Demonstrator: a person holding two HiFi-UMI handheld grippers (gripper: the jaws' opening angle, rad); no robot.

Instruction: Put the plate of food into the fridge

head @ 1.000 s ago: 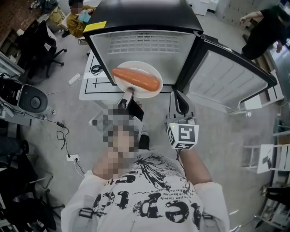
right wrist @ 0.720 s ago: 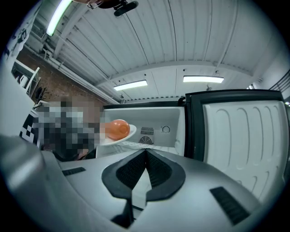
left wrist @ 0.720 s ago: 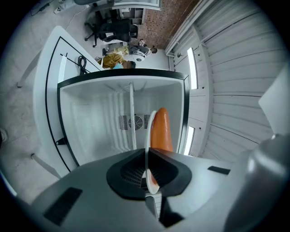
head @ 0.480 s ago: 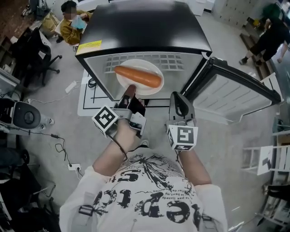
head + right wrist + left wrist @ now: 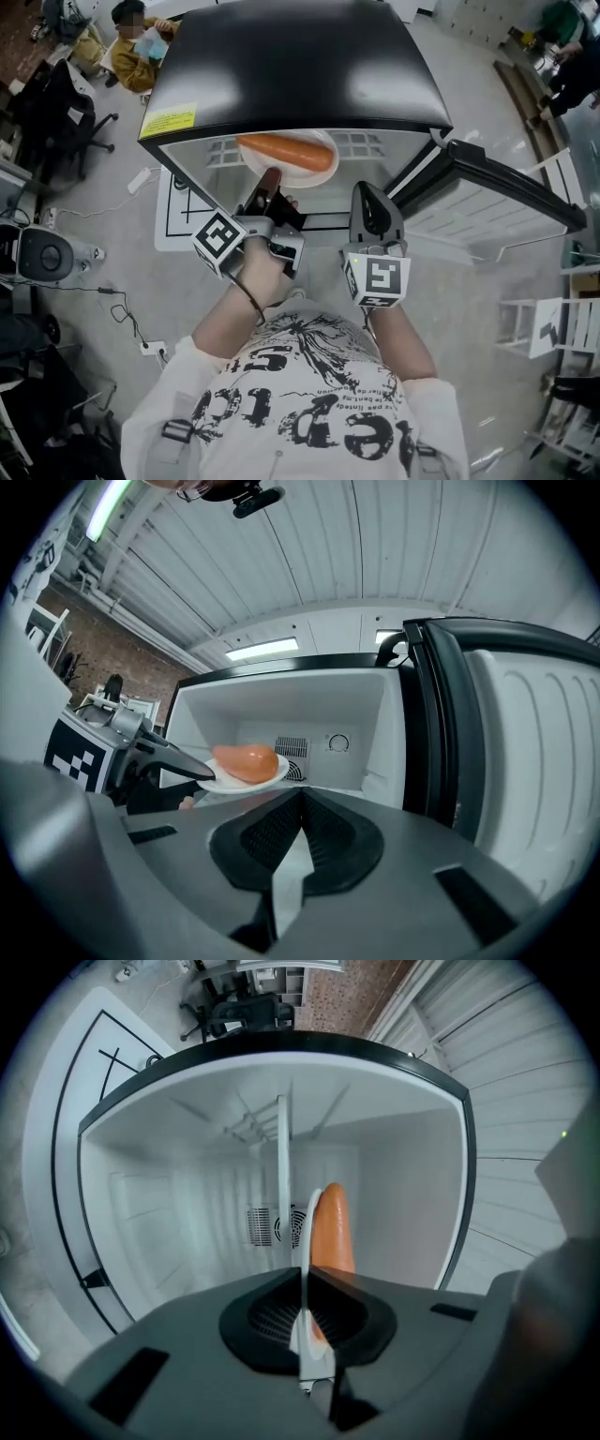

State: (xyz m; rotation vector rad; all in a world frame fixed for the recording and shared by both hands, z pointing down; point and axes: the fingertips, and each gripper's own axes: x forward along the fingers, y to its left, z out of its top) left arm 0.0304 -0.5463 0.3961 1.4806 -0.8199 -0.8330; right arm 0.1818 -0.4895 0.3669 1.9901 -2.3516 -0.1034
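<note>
A white plate [image 5: 281, 165] carries a long orange sausage [image 5: 286, 150]. My left gripper [image 5: 269, 180] is shut on the plate's near rim and holds it level in the mouth of the open black-topped fridge [image 5: 300, 66], half hidden under the top edge. In the left gripper view the plate [image 5: 306, 1241] shows edge-on between the shut jaws, with the sausage [image 5: 331, 1232] beside it and the white fridge interior behind. The right gripper view shows the plate [image 5: 267, 776] and the left gripper [image 5: 141, 752] in front of the fridge cavity. My right gripper [image 5: 367, 195] hangs shut and empty to the right.
The fridge door [image 5: 497, 192] stands swung open to the right. A wire shelf [image 5: 361, 143] shows inside the fridge. A seated person [image 5: 131, 42] and office chairs [image 5: 66, 112] are at the back left. Cables [image 5: 122, 309] lie on the floor to the left.
My left gripper has carried the plate forward, from in front of the fridge to under its top edge. The right gripper has stayed beside it.
</note>
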